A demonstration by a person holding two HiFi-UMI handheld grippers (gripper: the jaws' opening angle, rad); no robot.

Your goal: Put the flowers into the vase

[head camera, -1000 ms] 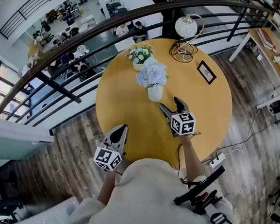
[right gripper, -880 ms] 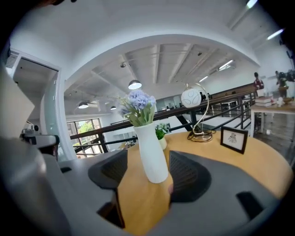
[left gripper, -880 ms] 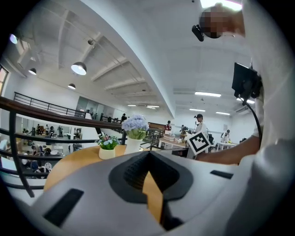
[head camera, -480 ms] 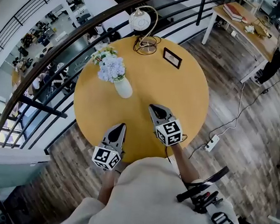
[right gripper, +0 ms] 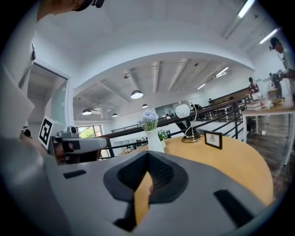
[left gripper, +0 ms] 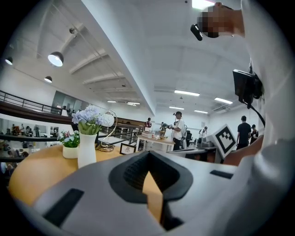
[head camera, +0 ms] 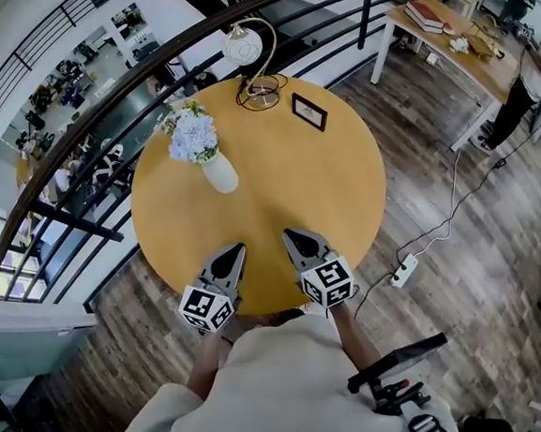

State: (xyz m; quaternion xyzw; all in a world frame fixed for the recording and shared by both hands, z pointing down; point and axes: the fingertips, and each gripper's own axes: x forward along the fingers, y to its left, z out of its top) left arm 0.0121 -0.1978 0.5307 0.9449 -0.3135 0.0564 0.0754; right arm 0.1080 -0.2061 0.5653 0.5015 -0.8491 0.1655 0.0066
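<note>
The flowers (head camera: 194, 138) already stand in the vase (head camera: 221, 174), near the tabletop (head camera: 302, 180) rim. Well apart from the vase, the left gripper (head camera: 236, 250) has its fingers pressed together and the right gripper (head camera: 293, 234) has just closed its own, both empty. A stray sweep could topple that top-heavy vase.

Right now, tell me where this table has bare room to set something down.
Bare: the middle and right side of the table, between the picture frame and the right tool. Crowded: the far left rim, with vase, flower pot, lamp.
</note>
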